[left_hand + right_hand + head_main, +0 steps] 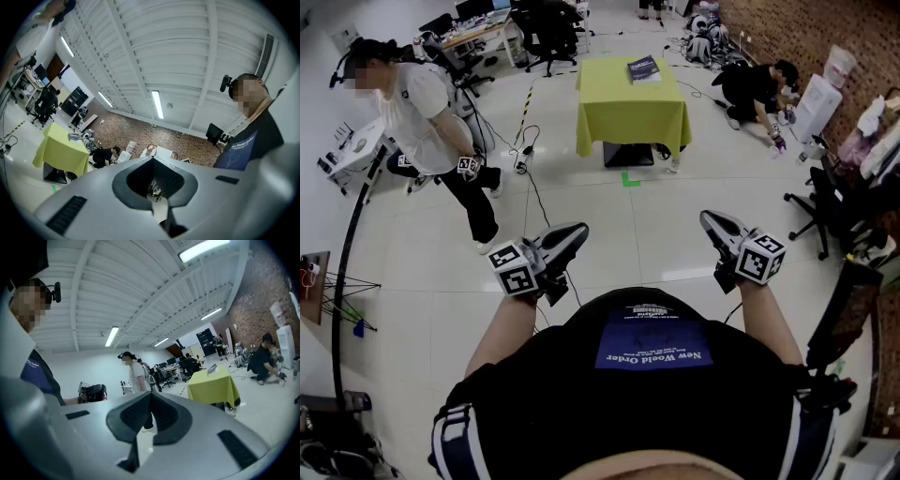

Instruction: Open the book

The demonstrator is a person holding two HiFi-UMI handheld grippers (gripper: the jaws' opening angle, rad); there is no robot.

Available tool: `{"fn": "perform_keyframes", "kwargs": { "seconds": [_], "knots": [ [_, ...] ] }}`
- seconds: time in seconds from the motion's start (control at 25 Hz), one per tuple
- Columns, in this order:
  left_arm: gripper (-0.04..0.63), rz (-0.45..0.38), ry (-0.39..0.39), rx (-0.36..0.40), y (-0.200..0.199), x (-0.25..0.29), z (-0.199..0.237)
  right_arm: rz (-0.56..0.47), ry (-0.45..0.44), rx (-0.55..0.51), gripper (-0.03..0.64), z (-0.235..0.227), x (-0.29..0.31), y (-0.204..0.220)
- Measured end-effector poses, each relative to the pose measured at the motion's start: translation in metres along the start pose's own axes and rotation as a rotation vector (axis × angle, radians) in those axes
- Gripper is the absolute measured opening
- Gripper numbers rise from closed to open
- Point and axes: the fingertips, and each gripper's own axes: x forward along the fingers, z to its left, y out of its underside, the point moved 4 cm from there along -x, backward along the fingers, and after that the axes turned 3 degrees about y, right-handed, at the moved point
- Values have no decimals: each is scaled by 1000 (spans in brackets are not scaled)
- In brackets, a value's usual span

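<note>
A dark blue book [644, 68] lies closed on a table under a yellow-green cloth [632, 103], far ahead across the floor. The same table [61, 152] shows small at the left of the left gripper view and at the right of the right gripper view [213, 386], with the book [212, 369] on top. My left gripper [572, 236] and right gripper [712, 225] hang in front of my body, well short of the table. Both have their jaws shut with nothing between them.
A person in a white shirt [427, 117] stands at the left holding grippers. Another person in black [759, 94] crouches by the brick wall at the right. Desks and office chairs [544, 33] stand at the back, a black chair [825, 202] at the right. Cables run over the tiled floor.
</note>
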Motion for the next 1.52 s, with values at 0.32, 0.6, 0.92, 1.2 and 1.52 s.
{"fn": "perform_keyframes", "kwargs": {
  "seconds": [0.32, 0.6, 0.92, 1.2, 1.52],
  "knots": [
    [6, 19, -24, -47, 2, -5, 49, 39, 1, 22, -12, -15, 40, 9],
    [6, 24, -54, -23, 1, 79, 96, 8, -65, 7, -12, -97, 54, -26],
    [6, -28, -76, -1, -18, 218, 140, 62, -172, -157, -12, -207, 74, -89],
    [6, 19, -101, -7, -16, 281, 178, 62, -217, -137, -12, -278, 98, -102],
    [6, -3, -91, -19, -50, 274, 257, 78, -195, -125, -12, -301, 171, -113]
  ]
}}
